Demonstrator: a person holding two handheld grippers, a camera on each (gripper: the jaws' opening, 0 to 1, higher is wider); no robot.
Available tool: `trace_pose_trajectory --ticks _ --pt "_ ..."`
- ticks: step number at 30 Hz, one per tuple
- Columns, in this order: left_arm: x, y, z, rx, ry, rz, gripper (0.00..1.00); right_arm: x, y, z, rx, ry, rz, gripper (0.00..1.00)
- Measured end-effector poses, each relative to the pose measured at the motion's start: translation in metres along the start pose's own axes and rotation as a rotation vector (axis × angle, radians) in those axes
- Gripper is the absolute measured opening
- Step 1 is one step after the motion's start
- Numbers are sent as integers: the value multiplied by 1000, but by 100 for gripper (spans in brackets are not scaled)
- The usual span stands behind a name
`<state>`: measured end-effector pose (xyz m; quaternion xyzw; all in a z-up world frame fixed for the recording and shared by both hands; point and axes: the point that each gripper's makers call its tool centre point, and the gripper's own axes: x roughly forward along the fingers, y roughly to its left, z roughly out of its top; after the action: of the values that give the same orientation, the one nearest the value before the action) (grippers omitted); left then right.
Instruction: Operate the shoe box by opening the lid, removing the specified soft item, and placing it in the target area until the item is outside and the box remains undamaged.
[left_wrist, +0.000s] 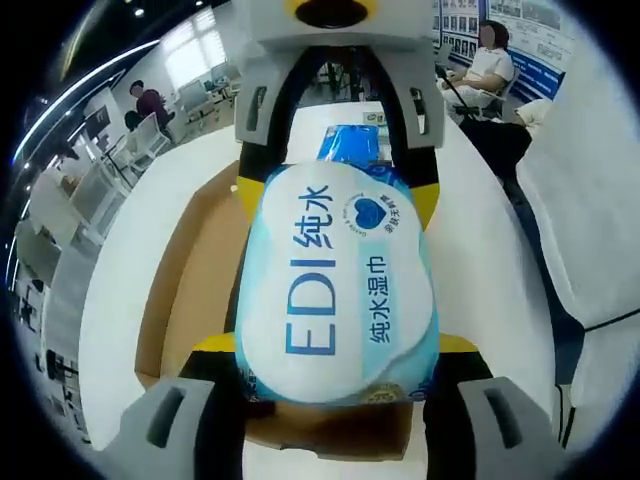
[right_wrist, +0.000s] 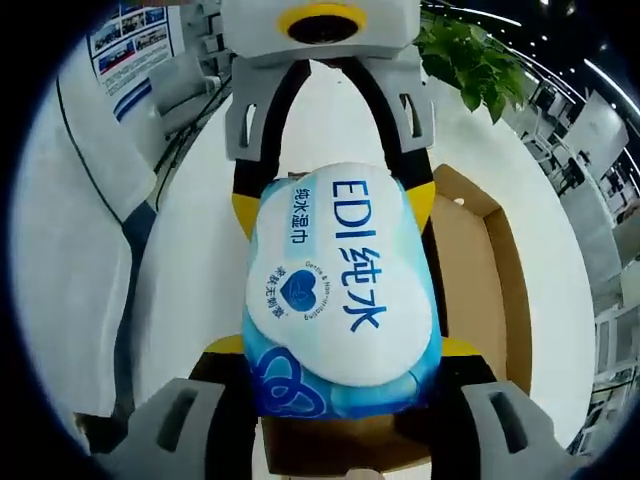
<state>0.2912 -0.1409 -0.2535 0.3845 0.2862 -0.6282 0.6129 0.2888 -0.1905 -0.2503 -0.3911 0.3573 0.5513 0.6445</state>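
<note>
The wipes pack (left_wrist: 335, 290) is clamped from opposite ends by left gripper (left_wrist: 338, 365) and right gripper (right_wrist: 340, 370), its long axis between them, above the box (left_wrist: 190, 290).

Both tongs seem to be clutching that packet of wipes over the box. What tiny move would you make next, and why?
Probably carry the wipes sideways, away from the box, toward the bare white table. Both tongs, left and right, grip the pack from opposite ends, and it appears to hang above the open cardboard box, so it looks lifted out but not yet set down outside.
</note>
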Motion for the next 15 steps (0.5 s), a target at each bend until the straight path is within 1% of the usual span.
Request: trace_pose_trajectory --ticks 9,15 --pt "-29 -8 6 18 -2 19 71 -19 9 22 -3 -25 -24 67" --pt "-46 -23 6 20 3 25 72 -26 24 35 -5 -45 -24 67"
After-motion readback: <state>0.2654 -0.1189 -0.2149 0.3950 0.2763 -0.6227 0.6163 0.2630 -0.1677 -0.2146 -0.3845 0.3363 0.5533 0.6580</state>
